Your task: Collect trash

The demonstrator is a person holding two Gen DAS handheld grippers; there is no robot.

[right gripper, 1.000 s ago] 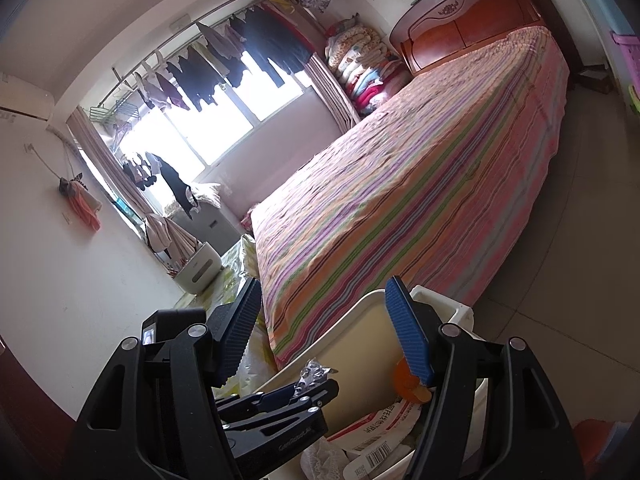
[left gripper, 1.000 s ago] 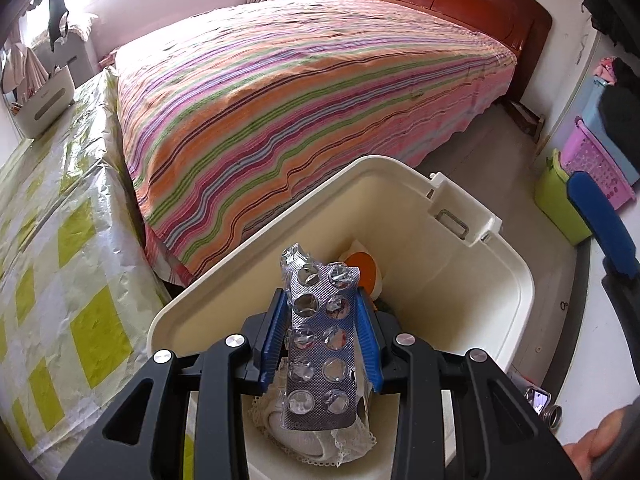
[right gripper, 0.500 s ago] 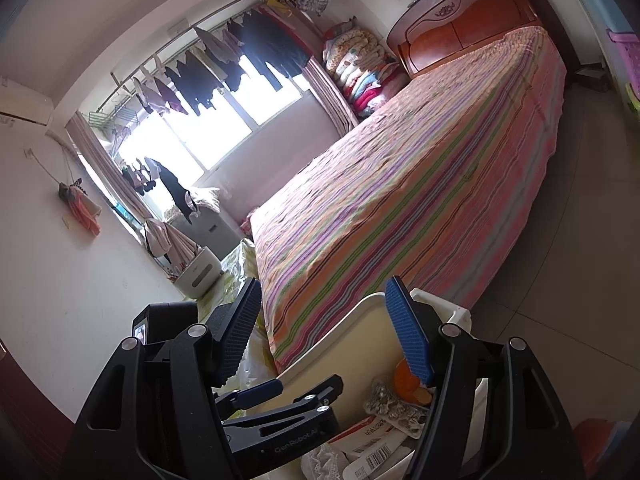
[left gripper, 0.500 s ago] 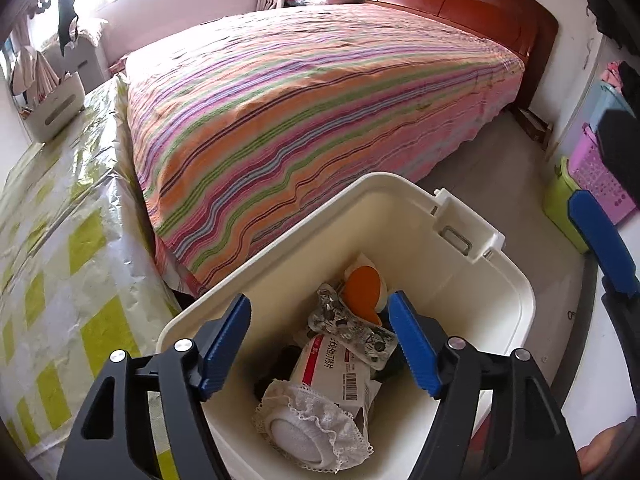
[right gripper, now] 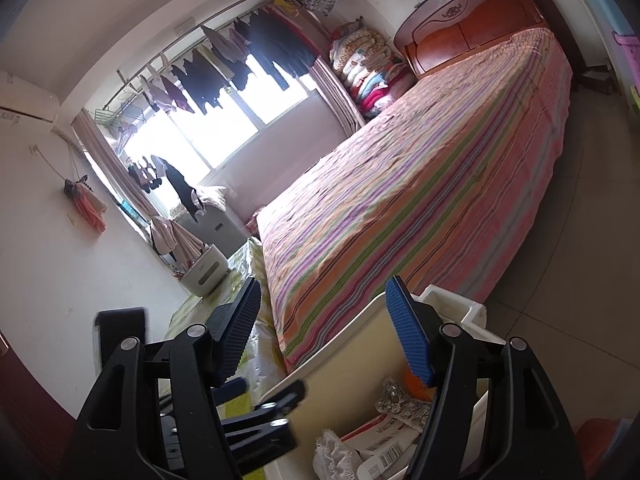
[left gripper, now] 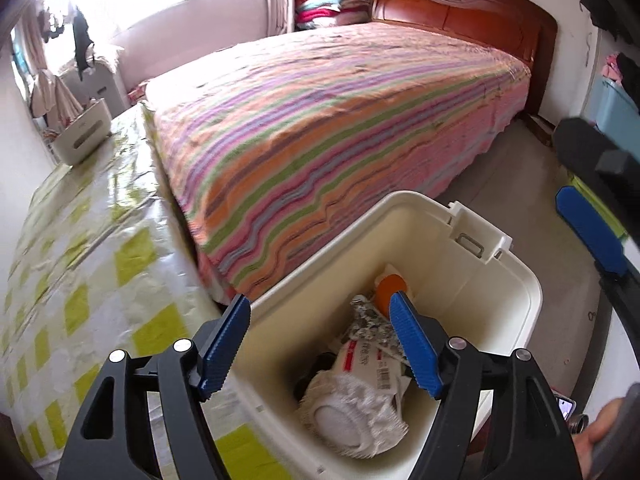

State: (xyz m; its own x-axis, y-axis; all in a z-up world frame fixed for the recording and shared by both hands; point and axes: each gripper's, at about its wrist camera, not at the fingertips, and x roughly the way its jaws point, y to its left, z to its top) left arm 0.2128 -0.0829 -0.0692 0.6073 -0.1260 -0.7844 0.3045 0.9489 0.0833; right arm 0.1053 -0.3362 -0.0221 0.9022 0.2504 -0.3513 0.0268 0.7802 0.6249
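The left gripper (left gripper: 320, 344) is held above the cream plastic bin (left gripper: 516, 276), its blue-padded fingers spread wide and gripping nothing. The silver foil blister pack (left gripper: 370, 326) is seen lying inside the bin, on a white printed package (left gripper: 366, 362). The right gripper (right gripper: 324, 328) is likewise spread wide and unloaded, beside the striped bed (right gripper: 420, 200).

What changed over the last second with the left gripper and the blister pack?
The left gripper let go of the blister pack, which dropped into the bin and now lies on the other trash beside the orange cap. Its jaws opened wide and it drew back toward the table. The right gripper stayed open and empty; the bin did not move.
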